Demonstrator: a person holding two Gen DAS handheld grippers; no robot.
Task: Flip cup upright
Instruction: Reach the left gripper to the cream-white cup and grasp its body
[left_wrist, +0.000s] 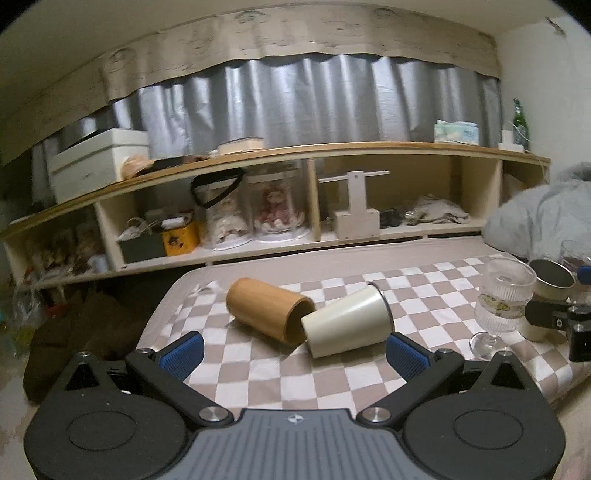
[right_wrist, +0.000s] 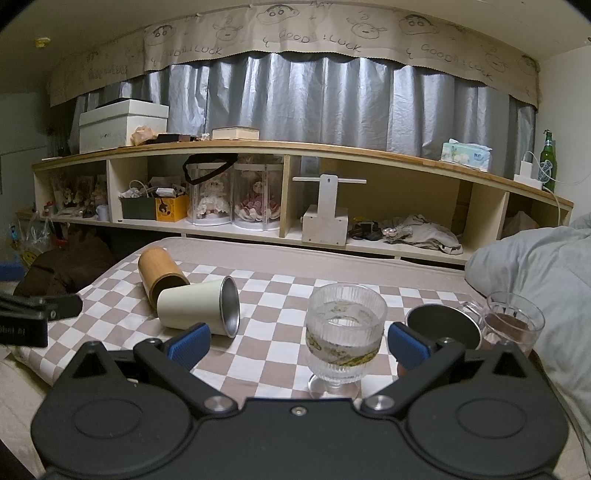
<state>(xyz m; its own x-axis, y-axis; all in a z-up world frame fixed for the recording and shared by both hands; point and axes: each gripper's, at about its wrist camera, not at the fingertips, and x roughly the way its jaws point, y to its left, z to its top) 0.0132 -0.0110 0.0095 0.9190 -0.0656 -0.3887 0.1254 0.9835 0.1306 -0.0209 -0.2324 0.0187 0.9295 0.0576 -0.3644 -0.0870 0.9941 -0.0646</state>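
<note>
A cream cup with a steel inside lies on its side on the checkered cloth, its base against the mouth of a bamboo cup that also lies on its side. My left gripper is open, just short of the cream cup. In the right wrist view the cream cup and the bamboo cup lie at left. My right gripper is open, its fingers on either side of an upright ribbed stemmed glass, apart from it.
A metal cup and a small glass mug stand at the right by a grey duvet. A long shelf full of items runs behind the bed. The right gripper shows in the left wrist view.
</note>
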